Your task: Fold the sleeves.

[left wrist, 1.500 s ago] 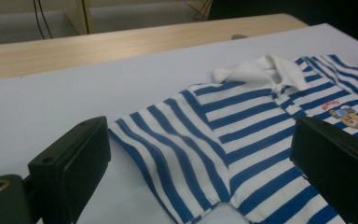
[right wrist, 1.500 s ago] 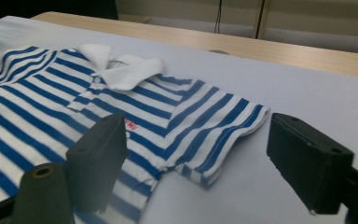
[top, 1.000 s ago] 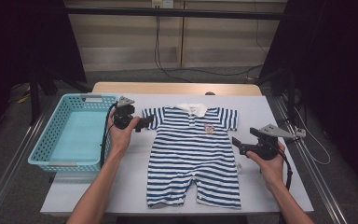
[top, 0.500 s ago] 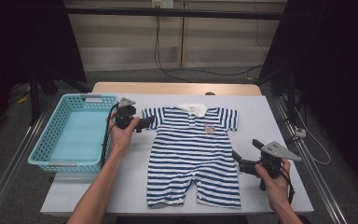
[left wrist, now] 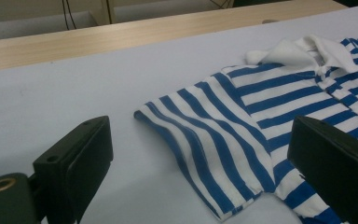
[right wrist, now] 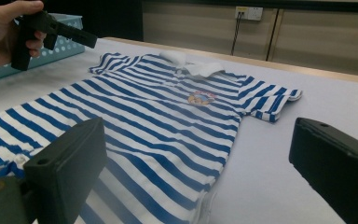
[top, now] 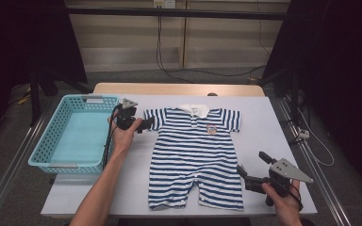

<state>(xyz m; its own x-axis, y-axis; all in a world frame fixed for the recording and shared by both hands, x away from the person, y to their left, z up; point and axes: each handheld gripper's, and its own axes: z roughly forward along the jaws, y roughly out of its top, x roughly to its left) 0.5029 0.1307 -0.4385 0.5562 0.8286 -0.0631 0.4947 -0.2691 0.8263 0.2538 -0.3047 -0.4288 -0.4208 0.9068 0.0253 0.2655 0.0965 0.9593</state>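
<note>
striped romper (top: 195, 155) lies flat on the white table (top: 273, 141), collar away from the person, legs toward the near edge. left gripper (top: 143, 125) hovers just beside the romper's sleeve (left wrist: 205, 140), jaws released and wide, nothing between the pads; seen in the left gripper view, sleeve hem sits ahead and between the two black jaws, apart from both. right gripper (top: 252, 167) hangs low just off the romper's leg hem, at the garment's side edge; jaws have just been opening and stand spread, empty, with striped cloth (right wrist: 168, 135) ahead of one jaw and bare table ahead of the other. blue basket (top: 70, 136) stands behind the left gripper, near its trailing cable.

likely step in hand: lining up both claws for a pinch on sleeve and leg edge, ahead of a fold.

risks, judged from here:
- thin cloth flat against the table: a jaw arriving too high closes on air; too low, scrapes the tabletop and shoves the hem away instead of sliding under it.
- a pinch on the top layer alone: front panel lifts, back stays down, fold goes crooked.
- uneven pull between the two claws: the garment skews or bunches.
- right claw close to the table's near edge: a drag toward the person could slide the legs over it.
</note>
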